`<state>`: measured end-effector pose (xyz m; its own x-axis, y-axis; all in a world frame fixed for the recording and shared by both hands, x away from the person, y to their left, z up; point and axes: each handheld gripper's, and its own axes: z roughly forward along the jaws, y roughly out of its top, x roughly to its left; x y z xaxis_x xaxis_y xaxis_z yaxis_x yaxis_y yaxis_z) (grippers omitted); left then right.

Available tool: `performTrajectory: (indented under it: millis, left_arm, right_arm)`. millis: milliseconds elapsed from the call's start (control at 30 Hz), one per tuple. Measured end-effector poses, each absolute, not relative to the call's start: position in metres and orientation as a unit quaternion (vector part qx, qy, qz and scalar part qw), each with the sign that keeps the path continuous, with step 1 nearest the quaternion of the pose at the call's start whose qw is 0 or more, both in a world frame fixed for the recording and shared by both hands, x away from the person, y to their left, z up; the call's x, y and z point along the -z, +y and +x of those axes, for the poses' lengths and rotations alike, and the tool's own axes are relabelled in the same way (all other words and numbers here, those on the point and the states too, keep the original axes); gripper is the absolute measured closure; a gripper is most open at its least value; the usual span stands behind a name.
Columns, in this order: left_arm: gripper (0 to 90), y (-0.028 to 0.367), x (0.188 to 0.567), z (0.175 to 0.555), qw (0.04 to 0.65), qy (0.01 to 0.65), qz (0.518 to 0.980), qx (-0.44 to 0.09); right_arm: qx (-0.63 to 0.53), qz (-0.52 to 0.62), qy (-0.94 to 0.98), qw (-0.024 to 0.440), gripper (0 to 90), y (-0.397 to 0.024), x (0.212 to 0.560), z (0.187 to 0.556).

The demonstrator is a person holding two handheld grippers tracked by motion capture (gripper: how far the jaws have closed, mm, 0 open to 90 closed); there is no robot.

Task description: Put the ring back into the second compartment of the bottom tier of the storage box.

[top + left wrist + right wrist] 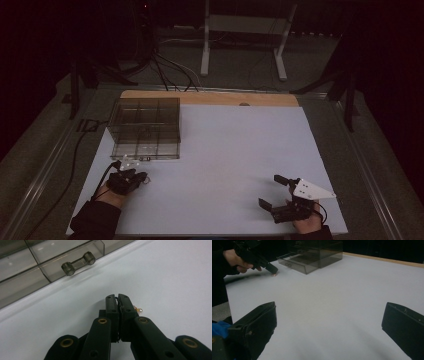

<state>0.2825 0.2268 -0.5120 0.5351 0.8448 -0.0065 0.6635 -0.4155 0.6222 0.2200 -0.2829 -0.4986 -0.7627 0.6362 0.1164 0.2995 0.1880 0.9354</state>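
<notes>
Here, one left gripper [117, 298], jaws closed on small beaded thing [137, 310], one right gripper [329, 322], jaws wide open.

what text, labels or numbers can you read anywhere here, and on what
None: no word, label, brand, number or sign can be read in these pictures.
The smoky clear drawer box, its drawer handle, the white table sheet and the grey plate on the right hand-held gripper all look plain.
The left hand-held gripper bears only brass rivets, no print.
</notes>
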Motion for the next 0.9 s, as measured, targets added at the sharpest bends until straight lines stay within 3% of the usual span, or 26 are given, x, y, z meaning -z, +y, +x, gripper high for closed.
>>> performTrajectory:
  millis: [900]
  left_arm:
    - [89.8,0.220,0.497,0.277,0.306,0.434,0.831,-0.163]
  right_arm:
    - [-0.557,0.312,0.754,0.153,0.0,-0.284,0.499,0.220]
